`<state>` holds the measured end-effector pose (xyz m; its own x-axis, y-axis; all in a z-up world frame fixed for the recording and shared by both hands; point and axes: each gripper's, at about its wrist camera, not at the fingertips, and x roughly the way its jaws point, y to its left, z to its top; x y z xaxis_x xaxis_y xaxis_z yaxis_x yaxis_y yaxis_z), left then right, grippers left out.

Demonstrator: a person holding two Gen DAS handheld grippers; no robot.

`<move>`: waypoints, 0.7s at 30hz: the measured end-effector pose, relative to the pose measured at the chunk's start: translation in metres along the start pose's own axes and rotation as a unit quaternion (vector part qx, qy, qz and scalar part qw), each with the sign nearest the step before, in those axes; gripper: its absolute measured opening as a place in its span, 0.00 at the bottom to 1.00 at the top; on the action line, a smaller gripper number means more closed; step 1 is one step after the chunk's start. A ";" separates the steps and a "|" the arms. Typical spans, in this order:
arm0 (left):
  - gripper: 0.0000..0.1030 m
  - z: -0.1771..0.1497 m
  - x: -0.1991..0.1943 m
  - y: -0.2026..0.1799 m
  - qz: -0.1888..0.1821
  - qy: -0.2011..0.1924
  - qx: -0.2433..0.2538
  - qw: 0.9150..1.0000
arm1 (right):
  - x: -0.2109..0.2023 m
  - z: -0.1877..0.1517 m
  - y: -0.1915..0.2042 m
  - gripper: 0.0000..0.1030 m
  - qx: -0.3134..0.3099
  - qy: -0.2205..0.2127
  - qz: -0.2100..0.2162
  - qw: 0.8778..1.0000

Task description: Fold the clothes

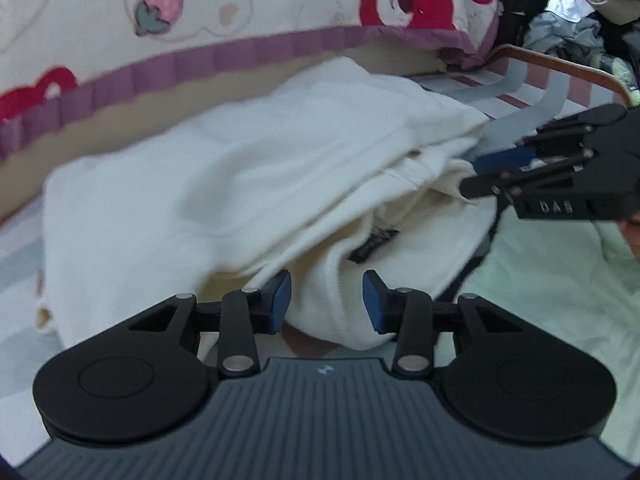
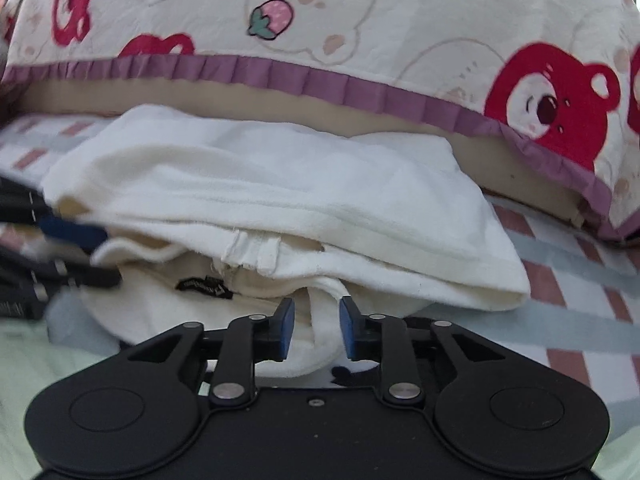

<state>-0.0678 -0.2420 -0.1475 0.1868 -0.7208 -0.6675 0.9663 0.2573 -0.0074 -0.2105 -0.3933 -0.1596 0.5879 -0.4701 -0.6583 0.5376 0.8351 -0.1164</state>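
Observation:
A white garment (image 1: 224, 184) lies folded over in layers on the bed, a small black label (image 1: 374, 245) showing under its top layer. It also shows in the right wrist view (image 2: 280, 184), label (image 2: 204, 286) at lower left. My left gripper (image 1: 326, 300) is open, its blue pads either side of a fold of the near edge without pinching it. My right gripper (image 2: 316, 328) is open, a white fold between its pads; in the left wrist view it (image 1: 476, 176) comes in from the right, tips at the garment's right edge.
A pillow (image 2: 360, 20) printed with red bears and strawberries, purple frill along its edge, lies right behind the garment. The bed sheet (image 2: 580, 300) is striped pink and grey. A pale green cloth (image 1: 540, 280) lies to the right. A pile of clothes (image 1: 568, 12) sits far right.

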 end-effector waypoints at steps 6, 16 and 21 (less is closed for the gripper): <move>0.37 0.005 0.027 -0.013 0.007 -0.004 0.042 0.999 | 0.028 0.006 -0.002 0.38 0.002 0.008 -0.002 1.000; 0.04 0.007 -0.008 0.000 -0.008 -0.034 0.074 0.997 | 0.009 0.003 0.026 0.06 -0.150 -0.018 -0.026 0.988; 0.03 -0.003 -0.004 0.001 -0.014 0.006 0.086 0.996 | 0.009 -0.031 0.031 0.06 -0.246 0.013 -0.049 0.968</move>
<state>-0.0679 -0.2368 -0.1472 0.1587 -0.7185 -0.6772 0.9873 0.1228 0.1011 -0.2072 -0.3625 -0.1923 0.5292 -0.5520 -0.6444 0.2331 0.8248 -0.5151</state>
